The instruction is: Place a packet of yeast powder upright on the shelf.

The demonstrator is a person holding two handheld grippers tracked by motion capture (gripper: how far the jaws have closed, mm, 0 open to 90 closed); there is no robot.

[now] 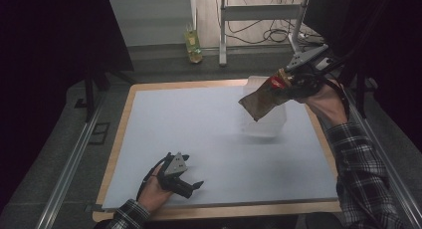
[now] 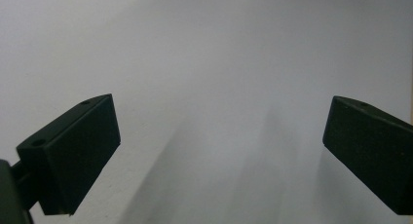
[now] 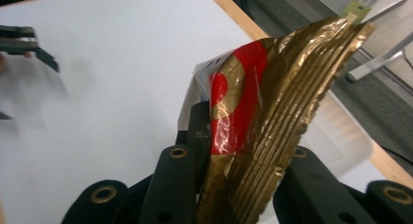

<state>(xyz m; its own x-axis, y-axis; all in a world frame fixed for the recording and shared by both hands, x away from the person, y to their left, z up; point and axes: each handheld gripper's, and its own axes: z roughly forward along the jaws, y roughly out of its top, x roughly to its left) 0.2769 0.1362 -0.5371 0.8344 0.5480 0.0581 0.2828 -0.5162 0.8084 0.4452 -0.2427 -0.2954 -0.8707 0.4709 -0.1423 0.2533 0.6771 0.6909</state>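
Observation:
A crinkled gold foil bag (image 1: 258,102) with red print hangs in the air at the back right of the table, and my right gripper (image 1: 281,85) is shut on its top edge. In the right gripper view the bag (image 3: 272,97) rises between the black jaws of my right gripper (image 3: 243,153). Just below and behind the bag stands a clear plastic container (image 1: 268,120), also seen as the container (image 3: 341,141). My left gripper (image 1: 191,188) rests near the front left of the pale mat (image 1: 199,129), open. Its jaws (image 2: 221,146) stand wide apart over bare mat.
The mat lies on a wooden board (image 1: 219,210) with the rim showing all round. Beyond the far edge are a bottle (image 1: 193,46) on the floor, a metal frame leg (image 1: 222,35) and loose cables (image 1: 278,34). Rails run along both sides.

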